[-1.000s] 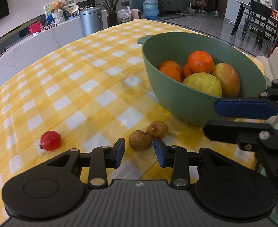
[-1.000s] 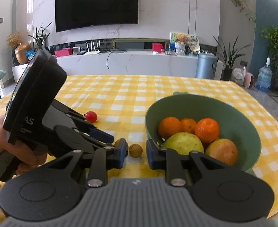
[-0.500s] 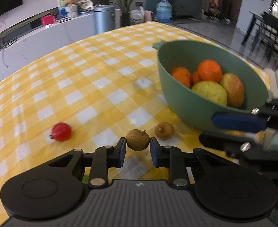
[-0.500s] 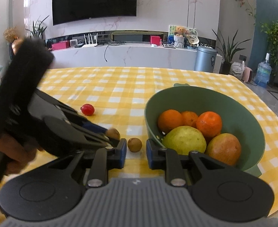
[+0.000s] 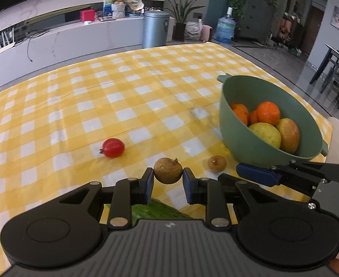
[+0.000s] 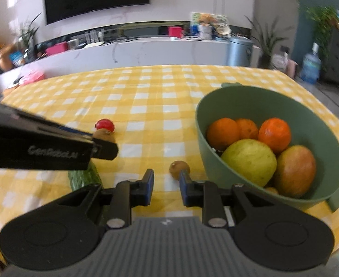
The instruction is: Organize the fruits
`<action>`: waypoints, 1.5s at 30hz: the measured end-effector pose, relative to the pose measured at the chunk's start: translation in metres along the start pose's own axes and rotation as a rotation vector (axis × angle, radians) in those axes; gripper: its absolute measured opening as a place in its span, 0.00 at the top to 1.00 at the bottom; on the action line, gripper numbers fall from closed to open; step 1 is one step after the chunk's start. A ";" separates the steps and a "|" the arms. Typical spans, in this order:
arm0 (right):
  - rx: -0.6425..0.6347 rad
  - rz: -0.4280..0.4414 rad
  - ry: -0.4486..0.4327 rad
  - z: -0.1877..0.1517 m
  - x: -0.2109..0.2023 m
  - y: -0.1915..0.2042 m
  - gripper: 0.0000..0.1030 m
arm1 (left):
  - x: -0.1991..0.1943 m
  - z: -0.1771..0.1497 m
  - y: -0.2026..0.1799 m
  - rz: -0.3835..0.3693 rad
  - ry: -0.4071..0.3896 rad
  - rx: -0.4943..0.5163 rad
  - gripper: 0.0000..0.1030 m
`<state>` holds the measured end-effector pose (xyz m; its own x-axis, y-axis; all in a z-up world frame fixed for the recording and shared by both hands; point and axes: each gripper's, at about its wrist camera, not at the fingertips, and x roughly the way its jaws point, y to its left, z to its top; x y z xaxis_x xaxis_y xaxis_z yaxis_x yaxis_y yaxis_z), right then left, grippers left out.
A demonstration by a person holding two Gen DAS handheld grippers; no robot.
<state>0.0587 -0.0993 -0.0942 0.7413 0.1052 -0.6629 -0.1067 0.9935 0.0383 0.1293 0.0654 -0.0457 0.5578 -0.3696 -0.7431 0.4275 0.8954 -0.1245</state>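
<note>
Longan (image 5: 168,170) pinched in left tool (image 5: 167,184), clear of the checked tablecloth (image 5: 123,106).

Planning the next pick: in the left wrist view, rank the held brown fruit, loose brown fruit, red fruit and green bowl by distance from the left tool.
1. Held brown fruit: between the left tool's pads.
2. Loose brown fruit: just right.
3. Red fruit: ahead, left.
4. Green bowl: far right.
</note>
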 end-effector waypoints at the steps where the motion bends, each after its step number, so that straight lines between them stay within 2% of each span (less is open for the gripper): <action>1: 0.021 -0.009 0.000 0.000 0.003 0.000 0.80 | 0.002 0.000 0.001 0.006 0.001 -0.004 0.71; 10: 0.187 -0.072 -0.025 -0.001 0.021 -0.002 0.80 | 0.006 0.000 0.013 0.026 0.010 -0.040 0.71; 17: 0.217 -0.081 -0.018 -0.004 0.041 -0.001 0.81 | 0.012 0.000 0.014 0.023 0.024 -0.040 0.71; 23: 0.215 -0.068 -0.005 -0.005 0.052 -0.002 0.86 | 0.019 -0.001 0.009 0.018 0.044 -0.022 0.71; 35: 0.206 -0.043 -0.017 -0.007 0.050 -0.004 0.86 | 0.021 -0.002 0.007 0.022 0.047 -0.016 0.71; 36: 0.201 -0.038 -0.021 -0.007 0.048 -0.003 0.87 | 0.020 -0.001 0.008 0.023 0.045 -0.017 0.71; 38: 0.182 -0.018 -0.028 -0.006 0.044 0.000 1.00 | 0.018 -0.001 0.009 0.019 0.039 -0.025 0.71; 45: 0.150 0.007 -0.034 -0.007 0.035 0.001 1.00 | 0.010 0.000 0.014 0.021 0.030 -0.045 0.71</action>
<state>0.0804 -0.0949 -0.1226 0.7630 0.1114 -0.6367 -0.0140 0.9876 0.1561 0.1408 0.0745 -0.0551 0.5447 -0.3439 -0.7649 0.3836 0.9132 -0.1374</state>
